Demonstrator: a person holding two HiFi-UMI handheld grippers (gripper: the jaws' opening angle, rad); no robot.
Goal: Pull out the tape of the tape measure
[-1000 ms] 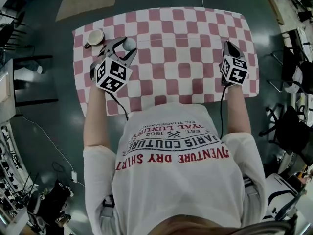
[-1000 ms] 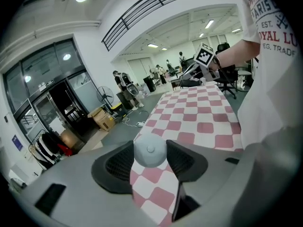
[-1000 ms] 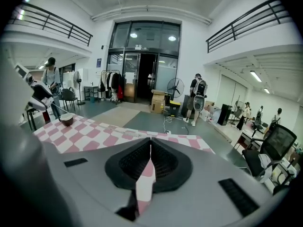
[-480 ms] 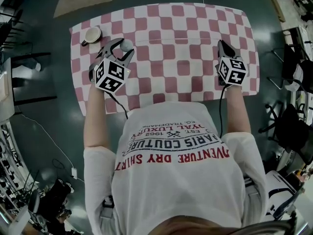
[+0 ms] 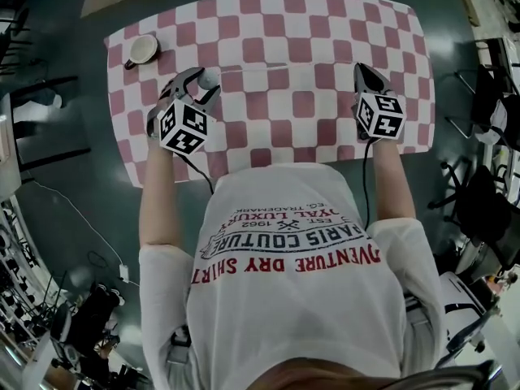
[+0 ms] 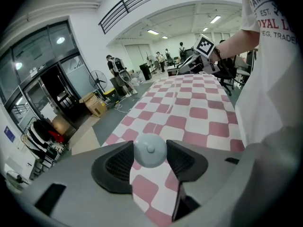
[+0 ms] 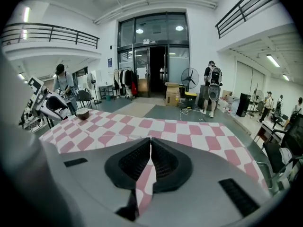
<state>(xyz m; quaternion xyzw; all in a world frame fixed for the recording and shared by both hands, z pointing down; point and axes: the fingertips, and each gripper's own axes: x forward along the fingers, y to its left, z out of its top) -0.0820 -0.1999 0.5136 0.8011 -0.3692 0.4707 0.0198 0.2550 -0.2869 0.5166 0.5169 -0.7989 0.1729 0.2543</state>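
The checkered table (image 5: 325, 23) fills most of what I see from above, red and white squares running edge to edge. My 2 grippers hang over its near side, well apart. My left gripper (image 5: 199, 84) sits toward the table's left and points down at the cloth. Its jaws stand fairly wide, grasping the tape measure (image 6: 150, 149), a round pale-grey case with a small hub at its centre, pinched between the 2 dark ribbed pads. My right gripper (image 5: 362, 73) is near the table's right edge, jaws clenched, the pads almost meeting. 1 cup (image 5: 143, 49) stands at the far left corner.
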